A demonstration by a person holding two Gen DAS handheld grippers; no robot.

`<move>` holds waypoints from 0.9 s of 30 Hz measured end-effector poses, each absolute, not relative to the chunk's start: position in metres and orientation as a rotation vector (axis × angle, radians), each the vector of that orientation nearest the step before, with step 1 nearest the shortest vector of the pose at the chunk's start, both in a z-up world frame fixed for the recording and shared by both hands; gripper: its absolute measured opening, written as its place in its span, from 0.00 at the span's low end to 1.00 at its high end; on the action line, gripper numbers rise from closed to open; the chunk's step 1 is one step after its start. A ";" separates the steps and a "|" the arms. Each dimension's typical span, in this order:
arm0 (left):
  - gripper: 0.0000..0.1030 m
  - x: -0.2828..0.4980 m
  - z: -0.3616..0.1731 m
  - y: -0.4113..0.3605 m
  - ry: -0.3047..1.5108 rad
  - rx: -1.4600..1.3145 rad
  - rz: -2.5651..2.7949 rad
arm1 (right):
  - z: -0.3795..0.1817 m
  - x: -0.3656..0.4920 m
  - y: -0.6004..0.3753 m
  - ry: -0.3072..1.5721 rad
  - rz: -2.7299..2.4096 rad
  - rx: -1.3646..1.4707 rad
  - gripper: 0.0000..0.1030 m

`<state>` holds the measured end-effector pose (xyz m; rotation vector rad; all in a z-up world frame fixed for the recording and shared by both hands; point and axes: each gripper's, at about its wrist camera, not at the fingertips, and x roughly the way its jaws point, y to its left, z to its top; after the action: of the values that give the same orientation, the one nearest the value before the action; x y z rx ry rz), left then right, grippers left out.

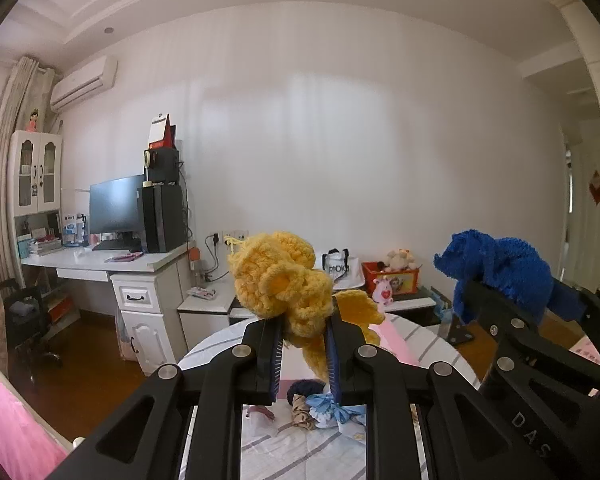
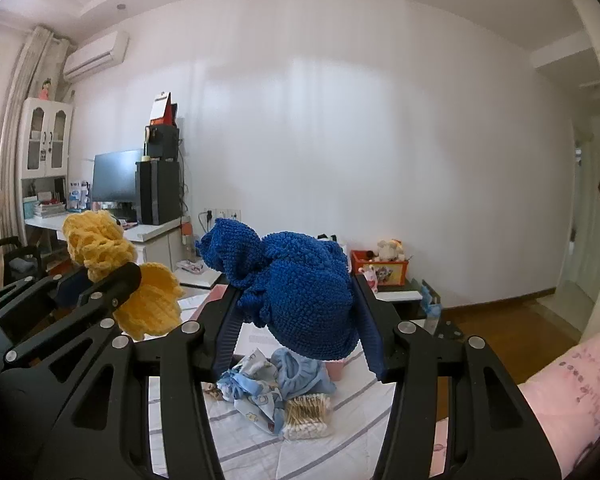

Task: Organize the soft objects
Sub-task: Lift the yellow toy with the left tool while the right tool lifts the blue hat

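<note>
Above the round table with the white striped cloth (image 2: 340, 420), both grippers are raised side by side. Left gripper (image 1: 304, 344): clamped on a yellow crocheted yarn piece (image 1: 284, 288). Right gripper (image 2: 300, 320): grasping a bunched blue knitted piece (image 2: 300, 292), held clear of the table. Below lie light blue printed fabric items (image 2: 260, 384) and what appears to be a cotton swab pack (image 2: 306, 416).

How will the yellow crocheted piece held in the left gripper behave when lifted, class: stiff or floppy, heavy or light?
Probably floppy: the yellow crocheted piece bulges above the left gripper and droops below it. Likely light, since a narrow pinch holds it aloft. Unlikely to slip, as the chunky yarn bunches between the pads.
</note>
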<state>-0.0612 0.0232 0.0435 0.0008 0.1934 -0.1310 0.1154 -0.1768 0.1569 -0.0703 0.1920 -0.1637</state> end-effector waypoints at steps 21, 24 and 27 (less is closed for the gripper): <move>0.15 0.096 0.050 -0.001 0.356 -0.004 -0.139 | 0.125 0.244 -0.210 0.368 -0.180 -0.038 0.48; 0.15 0.126 0.057 -0.004 0.388 -0.011 -0.144 | 0.115 0.269 -0.214 0.409 -0.178 -0.032 0.48; 0.15 0.160 0.061 -0.008 0.417 -0.012 -0.139 | 0.106 0.290 -0.216 0.450 -0.175 -0.027 0.48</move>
<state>0.1596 -0.0076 0.0612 -0.0122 0.4169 -0.1391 0.2904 -0.2162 0.1059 -0.0273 0.4496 -0.1751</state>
